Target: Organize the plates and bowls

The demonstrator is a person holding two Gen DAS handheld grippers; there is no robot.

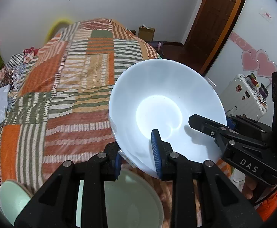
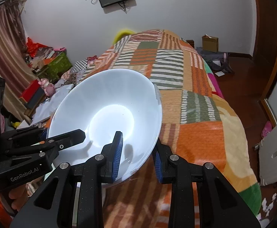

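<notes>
Both tools angle downward over the bed (image 1: 66, 87), each clamped on the near rim of one white bowl (image 1: 163, 102) held tilted above the patchwork bedspread: the left tool (image 1: 136, 157) on its left side, the right tool (image 2: 137, 157) on its right. Below, a pale green bowl (image 1: 130, 199) is partly hidden by the left tool's fingers; another green dish (image 1: 11, 197) is cut off at the near left.

One large white glossy bowl (image 1: 165, 102) is in view, along with two pale green round dishes (image 1: 130, 197), the second (image 1: 11, 197) at the left edge. There are two black two-finger grippers with blue pads, the left (image 1: 136, 152) and the right (image 2: 136, 153), and one bed covered by a single striped patchwork quilt (image 1: 72, 87).
</notes>
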